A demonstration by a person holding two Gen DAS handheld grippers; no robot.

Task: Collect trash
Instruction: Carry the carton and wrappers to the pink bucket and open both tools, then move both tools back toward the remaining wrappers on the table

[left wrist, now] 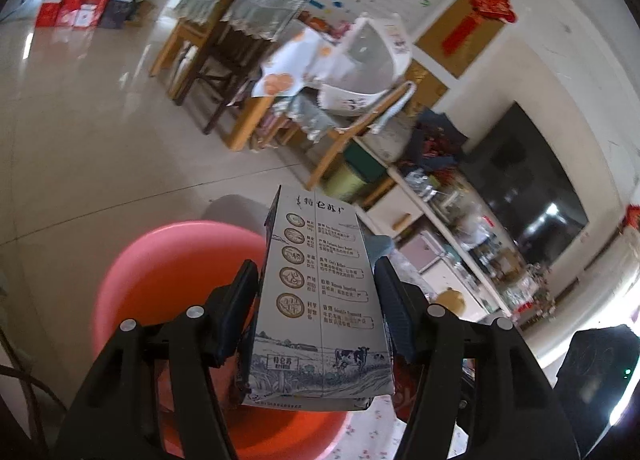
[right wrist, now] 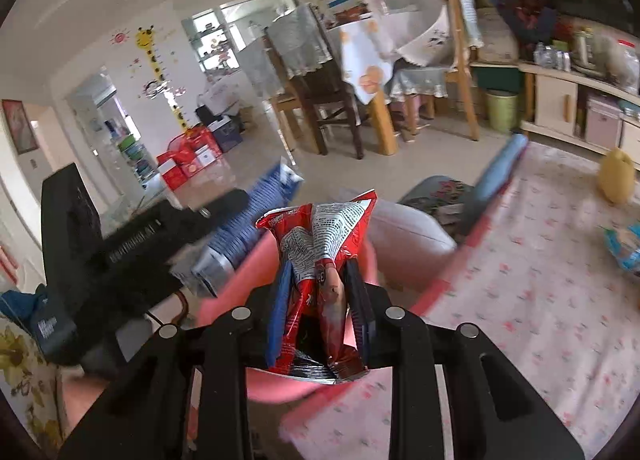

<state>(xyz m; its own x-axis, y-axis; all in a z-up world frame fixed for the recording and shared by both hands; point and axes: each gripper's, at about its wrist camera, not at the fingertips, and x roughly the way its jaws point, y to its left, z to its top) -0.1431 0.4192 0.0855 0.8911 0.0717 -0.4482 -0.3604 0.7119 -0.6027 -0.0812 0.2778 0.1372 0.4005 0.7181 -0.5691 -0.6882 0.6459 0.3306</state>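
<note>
My left gripper (left wrist: 314, 276) is shut on a grey-white milk carton (left wrist: 320, 300) with a cow drawing, held over a pink plastic basin (left wrist: 168, 284). My right gripper (right wrist: 320, 272) is shut on a crumpled red snack wrapper (right wrist: 320, 244), held above the same pink basin (right wrist: 408, 236). In the right wrist view the left gripper's black body (right wrist: 132, 244) shows at left, blurred, with the blue-printed carton (right wrist: 248, 219) in it.
The basin sits at the edge of a table with a floral pink cloth (right wrist: 540, 300). A blue packet (right wrist: 628, 248) and a yellow object (right wrist: 618, 179) lie on the cloth. Wooden chairs (left wrist: 224, 39), a green bin (right wrist: 502, 109) and shelves (left wrist: 460, 227) stand beyond.
</note>
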